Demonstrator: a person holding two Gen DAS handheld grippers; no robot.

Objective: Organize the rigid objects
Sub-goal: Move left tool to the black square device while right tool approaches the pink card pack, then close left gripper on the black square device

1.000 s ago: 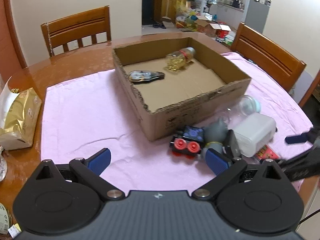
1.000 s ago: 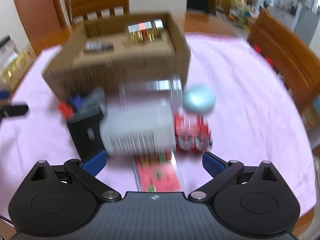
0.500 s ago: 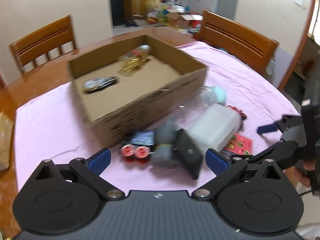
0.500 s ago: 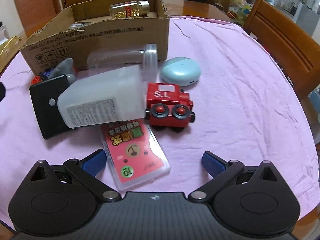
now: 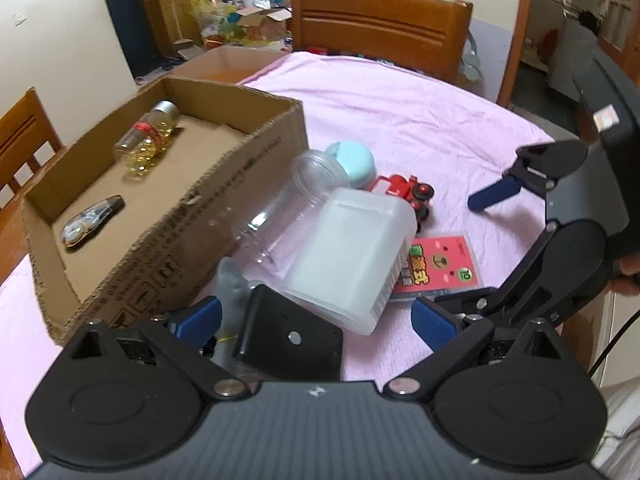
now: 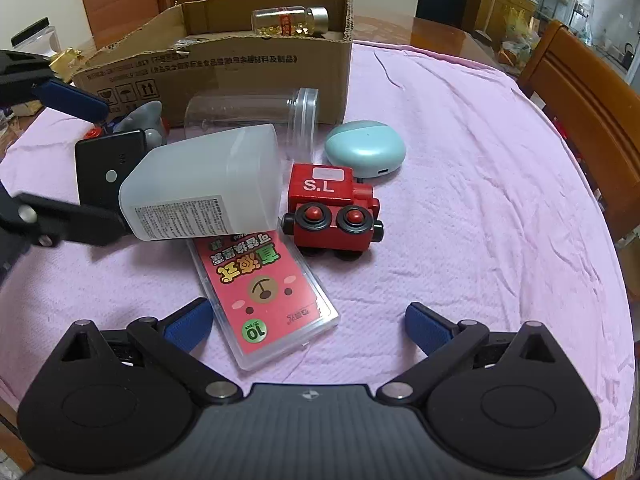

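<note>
A cardboard box (image 5: pixel 168 240) (image 6: pixel 224 68) on the pink cloth holds a bottle of yellow capsules (image 5: pixel 146 142) (image 6: pixel 290 20) and a correction tape (image 5: pixel 90 222). In front of it lie a white plastic bottle (image 6: pixel 204 184) (image 5: pixel 348 256), a clear jar (image 6: pixel 248 116) (image 5: pixel 288 208), a black flat device (image 5: pixel 292 338) (image 6: pixel 106 166), a grey toy (image 6: pixel 142 118), a red toy train (image 6: pixel 332 212) (image 5: pixel 404 192), a teal case (image 6: pixel 364 148) (image 5: pixel 352 158) and a pink card box (image 6: pixel 264 296) (image 5: pixel 436 268). My left gripper (image 5: pixel 316 320) is open around the black device. My right gripper (image 6: pixel 308 322) is open over the card box.
Wooden chairs (image 5: pixel 376 28) (image 6: pixel 588 88) stand around the table. The pink cloth (image 6: pixel 480 184) spreads to the right of the objects. A gold bag (image 6: pixel 64 58) lies at the far left behind the box.
My left gripper has swung right and come in low over the black device. My right gripper has moved closer to the card box and the train.
</note>
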